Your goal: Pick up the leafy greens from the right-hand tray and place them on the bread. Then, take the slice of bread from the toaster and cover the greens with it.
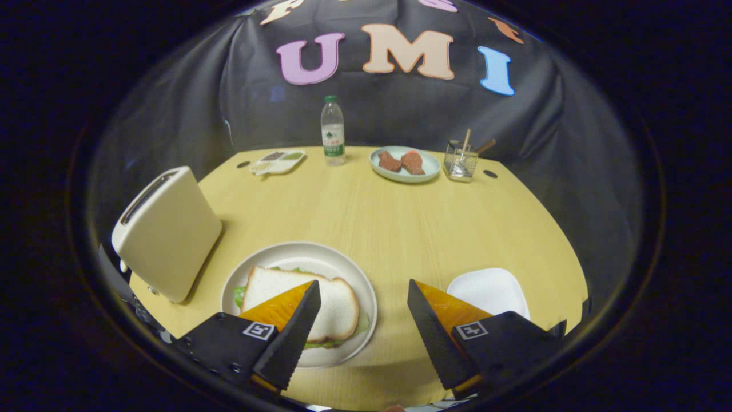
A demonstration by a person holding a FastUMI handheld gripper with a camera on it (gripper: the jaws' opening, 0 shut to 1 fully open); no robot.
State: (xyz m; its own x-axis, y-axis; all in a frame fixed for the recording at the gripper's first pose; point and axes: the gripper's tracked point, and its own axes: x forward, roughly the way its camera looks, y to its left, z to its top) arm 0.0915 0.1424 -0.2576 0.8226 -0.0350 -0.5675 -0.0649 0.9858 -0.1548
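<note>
We hold our gripper (363, 297) with its fingers spread wide and nothing between them. The left finger overlaps the near edge of a round plate (349, 273), where a slice of bread (337, 300) lies on top of the leafy greens (239, 295); green edges peek out on the left side and along the near rim of the slice. Just beside the right finger sits the white tray (492, 289) on the yellow table (389, 223). To the left of the plate stands the cream toaster (166, 232), slot up. Farther off, along the table's far edge, we see a small sectioned dish (278, 162), a water bottle (332, 131), a plate with two reddish-brown pieces (405, 165), and a clear holder with sticks (461, 159).
</note>
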